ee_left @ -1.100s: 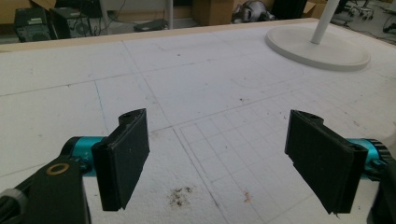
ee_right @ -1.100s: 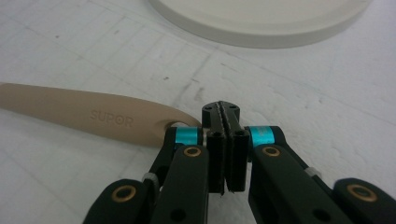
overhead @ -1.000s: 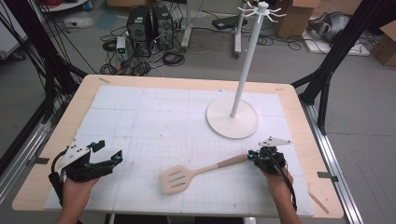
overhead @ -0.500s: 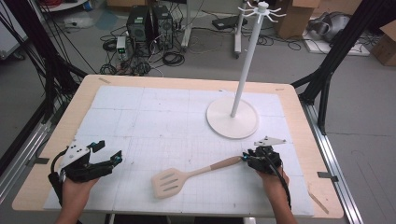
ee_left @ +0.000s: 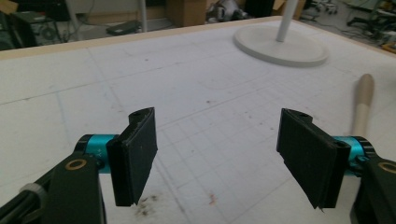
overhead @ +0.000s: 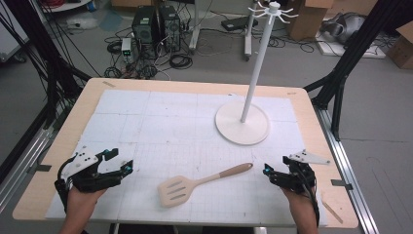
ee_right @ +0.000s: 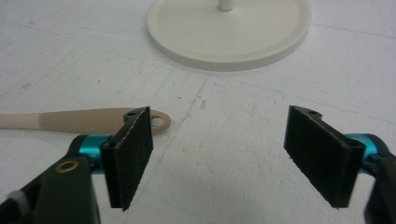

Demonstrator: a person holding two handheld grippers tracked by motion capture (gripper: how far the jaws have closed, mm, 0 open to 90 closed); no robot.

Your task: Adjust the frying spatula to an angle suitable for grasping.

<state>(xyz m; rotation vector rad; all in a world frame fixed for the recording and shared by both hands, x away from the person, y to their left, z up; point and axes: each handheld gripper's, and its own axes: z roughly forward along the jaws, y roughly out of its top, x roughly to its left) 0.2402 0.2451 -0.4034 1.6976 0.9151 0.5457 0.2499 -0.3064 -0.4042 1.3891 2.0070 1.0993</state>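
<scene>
Spatula (overhead: 202, 184) flat on mat, 6 o'clock of rack (overhead: 243, 123). Looks light, stiff, smooth. Grip mid-handle. Left gripper (overhead: 127, 166) wide, empty; right gripper (overhead: 266, 171) wide, empty, at handle's 3 o'clock.

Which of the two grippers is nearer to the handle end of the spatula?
The right gripper: the spatula points its handle toward it, while the left gripper lies beyond the slotted blade.
</scene>
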